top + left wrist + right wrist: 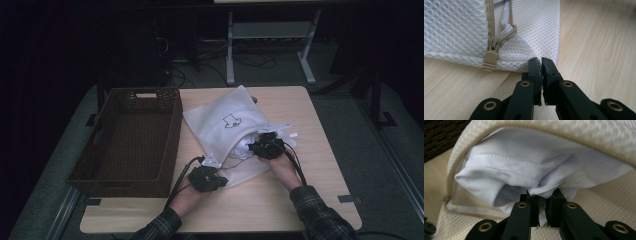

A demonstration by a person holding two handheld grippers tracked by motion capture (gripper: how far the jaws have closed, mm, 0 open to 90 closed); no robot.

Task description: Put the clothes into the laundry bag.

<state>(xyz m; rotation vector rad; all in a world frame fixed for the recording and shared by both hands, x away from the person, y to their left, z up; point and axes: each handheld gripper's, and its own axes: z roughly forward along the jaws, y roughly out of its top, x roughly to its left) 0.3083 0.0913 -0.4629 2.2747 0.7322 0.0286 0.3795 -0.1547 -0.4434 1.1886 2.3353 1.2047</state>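
So right now I'm at the stuffing-or-pulling stage with this white mesh laundry bag (227, 125), which lies on the table (300, 200) just to the right of the brown wicker basket (131, 137). My left hand-held gripper (541, 60) is pinched on the corner edge of the bag's mesh, right beside the beige zipper pull (491, 58), pinning that end so the mouth stays open. My right hand-held gripper (543, 195) sits in the bag's open mouth with its jaws clamped on a fold of the pale blue garment (519, 167), which is bunched up under the zipper edge, mostly inside the bag with a bit bulging toward me. Honestly can't say from this alone whether the cloth is going in or coming out, but either way the step is moving the garment through the opening. Next move, I reckon, calls for keeping the left pinch steady so the mesh doesn't slide, and working the right one along the opening without snagging the cloth on the zipper teeth.
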